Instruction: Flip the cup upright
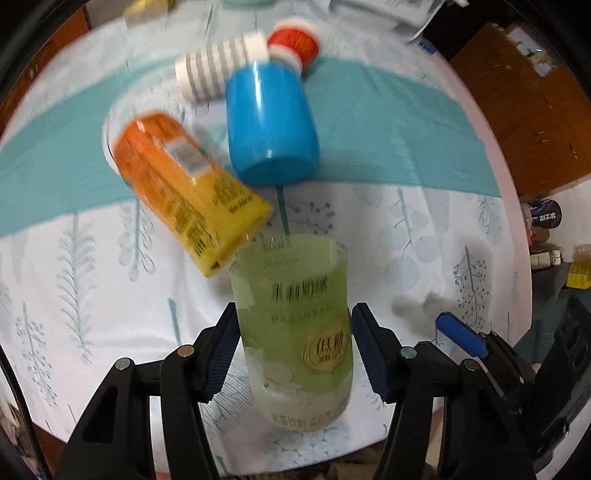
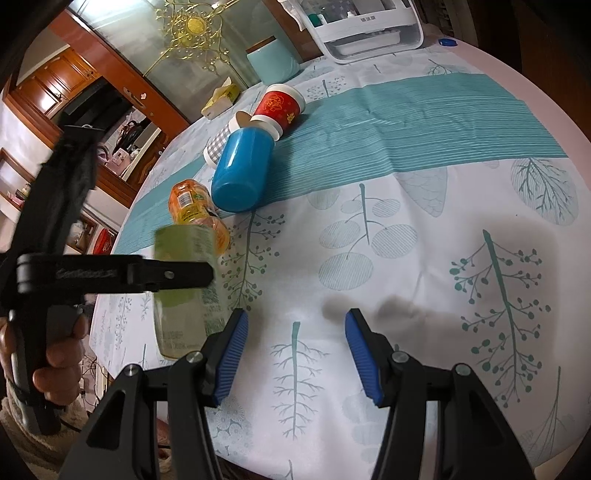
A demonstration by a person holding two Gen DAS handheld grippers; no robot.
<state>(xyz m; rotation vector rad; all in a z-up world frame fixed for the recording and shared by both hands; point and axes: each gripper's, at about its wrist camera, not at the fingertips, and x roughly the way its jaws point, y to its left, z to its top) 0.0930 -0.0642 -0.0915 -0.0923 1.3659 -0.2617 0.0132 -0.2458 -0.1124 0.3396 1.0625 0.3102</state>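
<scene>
A clear cup with a green label [image 1: 295,325] stands between the fingers of my left gripper [image 1: 291,347], which close on its sides; it also shows in the right wrist view [image 2: 184,284], held above the table edge. A blue cup [image 1: 271,122] lies on its side on the teal stripe, also in the right wrist view [image 2: 242,171]. An orange-yellow labelled cup [image 1: 184,188] lies tilted beside it. My right gripper [image 2: 295,341] is open and empty over the white tablecloth.
A grey-striped paper cup [image 1: 218,66] and a red paper cup [image 2: 280,107] lie behind the blue cup. A teal canister [image 2: 273,61], a tissue box [image 2: 221,98] and a white appliance [image 2: 369,26] stand at the table's far side.
</scene>
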